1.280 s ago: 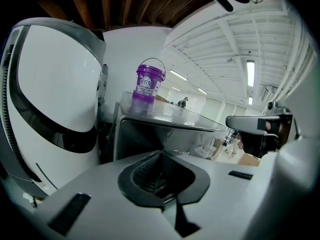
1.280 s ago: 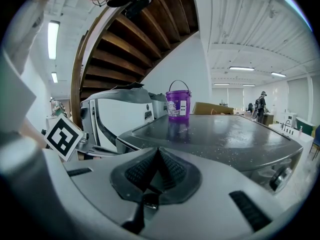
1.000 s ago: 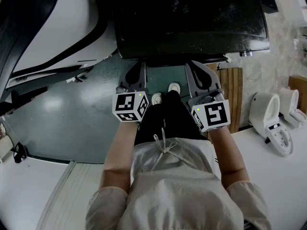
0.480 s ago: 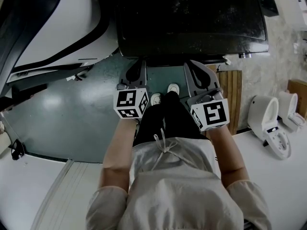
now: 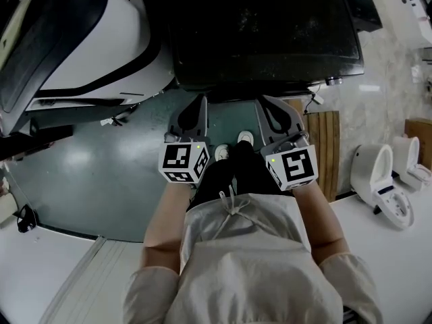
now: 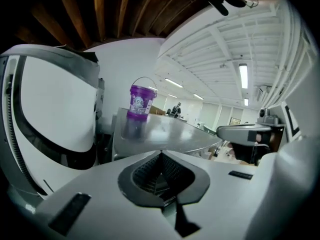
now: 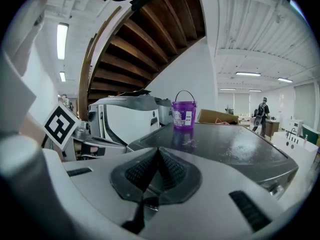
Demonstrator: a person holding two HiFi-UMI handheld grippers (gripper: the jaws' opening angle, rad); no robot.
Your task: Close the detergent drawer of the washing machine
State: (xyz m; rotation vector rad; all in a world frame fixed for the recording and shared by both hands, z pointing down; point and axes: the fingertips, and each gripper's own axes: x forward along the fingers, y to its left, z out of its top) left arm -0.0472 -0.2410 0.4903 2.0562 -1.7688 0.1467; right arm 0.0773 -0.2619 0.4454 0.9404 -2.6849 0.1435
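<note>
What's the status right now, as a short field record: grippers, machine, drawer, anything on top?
left gripper: jaws together, nothing between them
right gripper: jaws together, nothing between them
washing machine: dark top, straight ahead of both grippers
detergent drawer: not visible in any view
on top of machine: purple bucket, upright, handle raised

Green floor (image 5: 88, 174), wooden staircase (image 7: 145, 39) overhead

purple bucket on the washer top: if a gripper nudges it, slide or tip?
The purple bucket looks like thin plastic, probably light; contents not visible. The washer top is glossy enough to mirror it, so a low push likely slides it. Its handle stands upright; catching that, or pushing near the rim, could tip it.
</note>
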